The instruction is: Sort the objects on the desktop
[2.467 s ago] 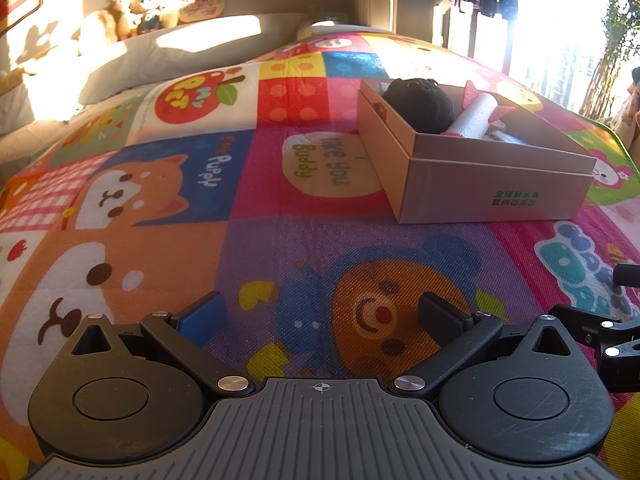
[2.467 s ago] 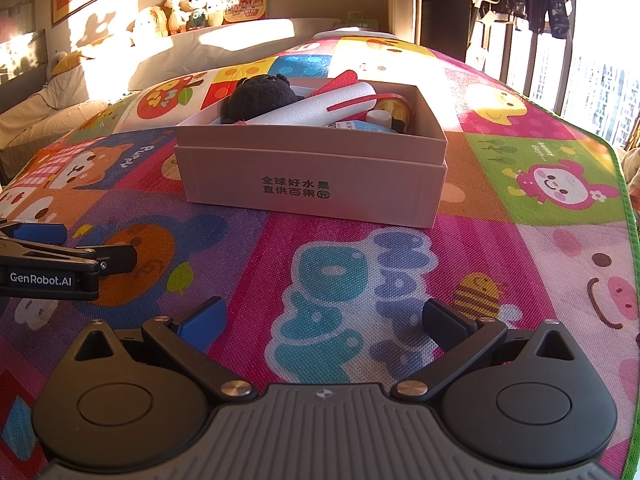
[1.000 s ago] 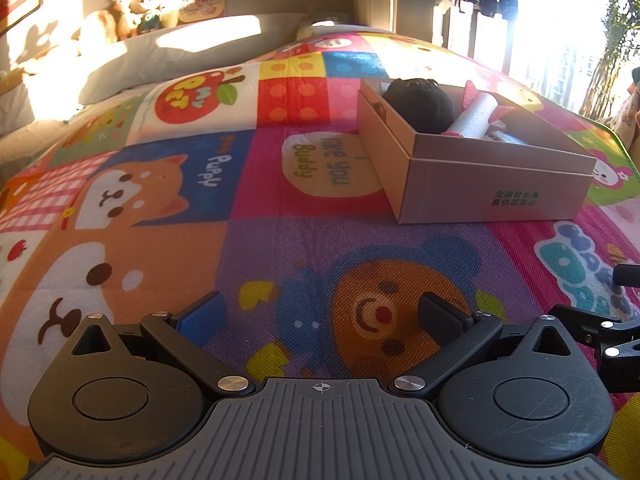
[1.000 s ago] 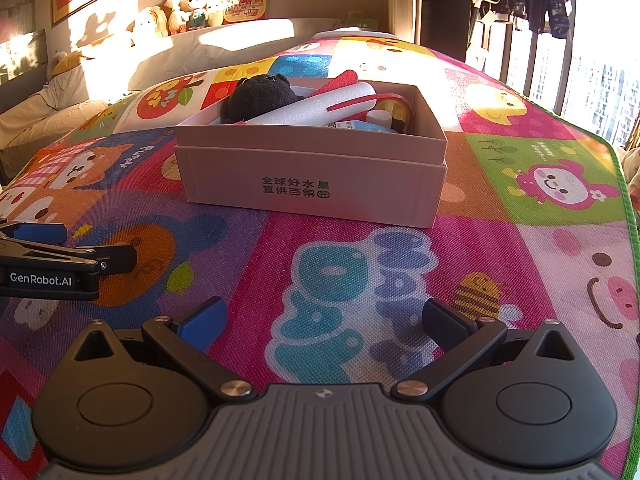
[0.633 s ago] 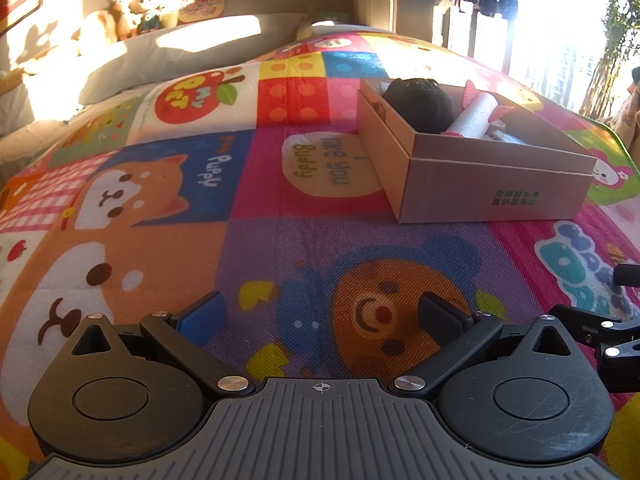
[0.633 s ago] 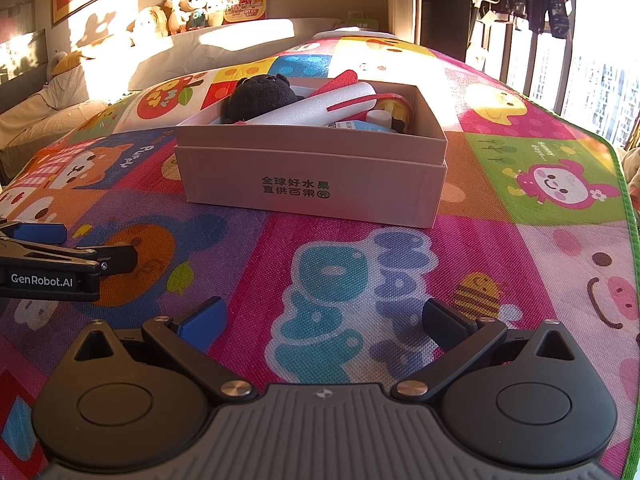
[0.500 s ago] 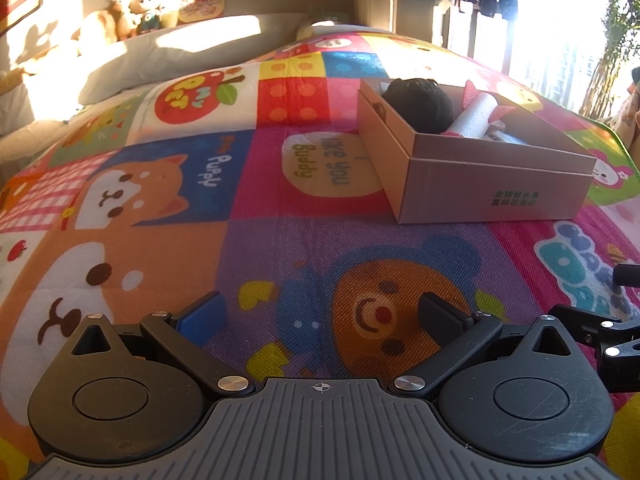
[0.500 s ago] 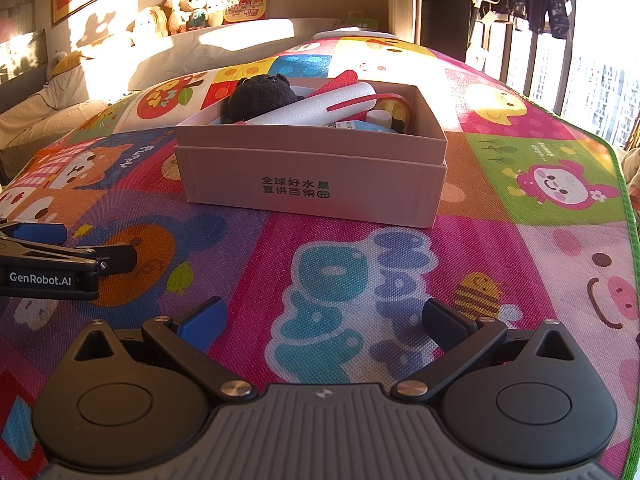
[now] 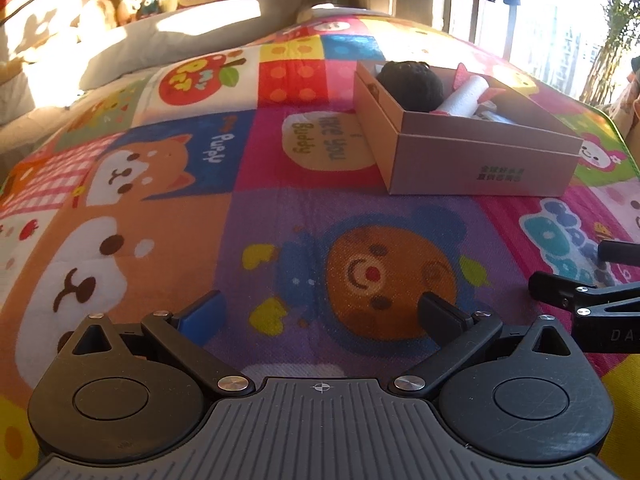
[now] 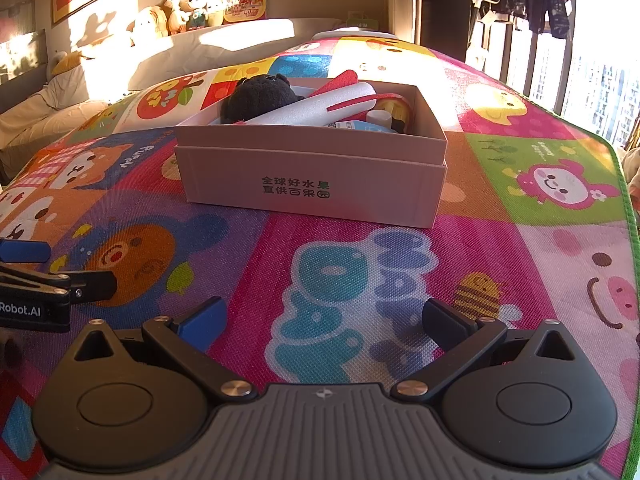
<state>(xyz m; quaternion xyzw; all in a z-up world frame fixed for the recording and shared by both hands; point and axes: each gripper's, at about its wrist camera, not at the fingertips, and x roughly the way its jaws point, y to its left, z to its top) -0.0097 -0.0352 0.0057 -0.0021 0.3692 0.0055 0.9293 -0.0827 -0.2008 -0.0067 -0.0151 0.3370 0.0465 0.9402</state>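
Ahead of right claw [image 10: 322, 318]: filled box [image 10: 312, 184]

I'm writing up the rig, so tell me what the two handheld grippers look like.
Both look alike: the left gripper and right gripper are matte black, with a ribbed grey centre plate, two round discs, silver pivot screws, one blue pad and one black pad. White "Robot.AI" lettering marks the left one's side. No cables or sleeves visible.

Multicoloured cartoon-patchwork mat [image 10: 500, 128], pink box [image 10: 312, 184]
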